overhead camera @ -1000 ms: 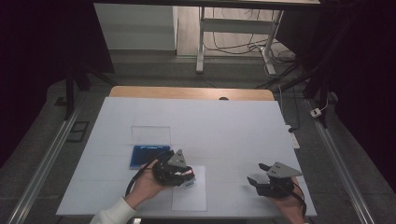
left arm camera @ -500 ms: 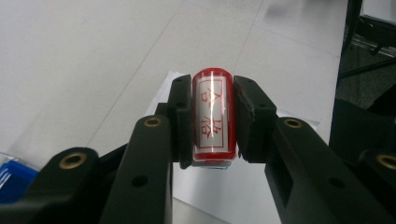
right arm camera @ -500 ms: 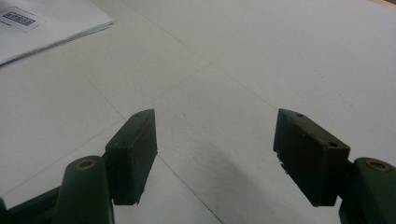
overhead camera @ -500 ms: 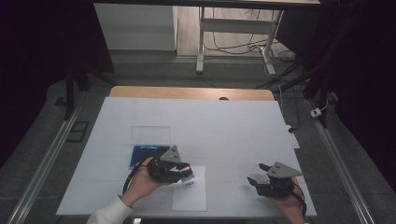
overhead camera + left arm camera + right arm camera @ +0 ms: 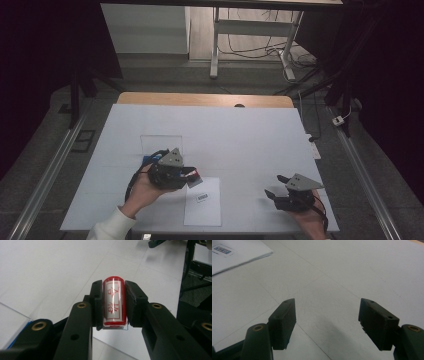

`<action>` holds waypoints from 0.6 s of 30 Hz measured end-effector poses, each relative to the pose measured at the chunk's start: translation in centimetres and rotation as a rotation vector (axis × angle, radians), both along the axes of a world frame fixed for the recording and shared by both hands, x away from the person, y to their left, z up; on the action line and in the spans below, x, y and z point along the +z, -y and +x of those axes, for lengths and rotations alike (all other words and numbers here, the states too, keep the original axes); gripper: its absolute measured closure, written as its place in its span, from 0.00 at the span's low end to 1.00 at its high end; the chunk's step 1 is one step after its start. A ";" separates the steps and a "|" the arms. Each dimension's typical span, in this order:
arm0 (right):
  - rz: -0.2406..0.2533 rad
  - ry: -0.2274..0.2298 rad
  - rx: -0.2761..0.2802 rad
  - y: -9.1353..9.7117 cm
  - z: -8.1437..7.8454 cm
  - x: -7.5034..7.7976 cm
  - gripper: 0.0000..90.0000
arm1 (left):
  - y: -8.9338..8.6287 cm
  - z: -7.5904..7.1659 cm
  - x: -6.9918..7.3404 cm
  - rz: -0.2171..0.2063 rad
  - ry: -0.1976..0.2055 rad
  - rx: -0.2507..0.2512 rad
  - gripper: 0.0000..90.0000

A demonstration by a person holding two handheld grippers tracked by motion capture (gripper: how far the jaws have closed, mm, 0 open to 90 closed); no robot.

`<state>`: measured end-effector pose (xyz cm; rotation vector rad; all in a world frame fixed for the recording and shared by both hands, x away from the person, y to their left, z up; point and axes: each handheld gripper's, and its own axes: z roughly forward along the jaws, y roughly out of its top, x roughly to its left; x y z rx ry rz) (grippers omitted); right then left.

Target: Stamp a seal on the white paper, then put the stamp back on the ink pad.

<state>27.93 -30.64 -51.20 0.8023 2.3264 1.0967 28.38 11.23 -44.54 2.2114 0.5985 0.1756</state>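
Near the table's [image 5: 250, 120] front edge, a red stamp [image 5: 114, 302] is clamped between the jaws of the left gripper [image 5: 192, 176], just beside the paper sheet's [image 5: 202, 212] far-left corner. A smudged or misplaced mark could be left if the smooth stamp is allowed to twist. The right gripper [image 5: 327, 322] is held wide open and empty by the front-right corner. The ink pad [image 5: 146, 160] could be knocked

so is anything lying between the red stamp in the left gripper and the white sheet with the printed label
Nothing visible. The left gripper is shut on the red cylindrical stamp, held at the upper left corner of the white paper sheet. The sheet's surface is bare apart from its small printed label.
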 end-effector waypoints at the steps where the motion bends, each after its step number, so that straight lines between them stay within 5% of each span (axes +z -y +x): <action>1: 0.000 0.000 -0.001 0.0 0.0 0.0 0.33 | -0.2 0.1 0.0 -0.007 -0.001 0.008 0.78; 18: -0.001 0.002 -0.004 0.0 0.0 0.0 0.33 | -3.4 1.4 -0.2 -0.015 0.008 0.117 0.78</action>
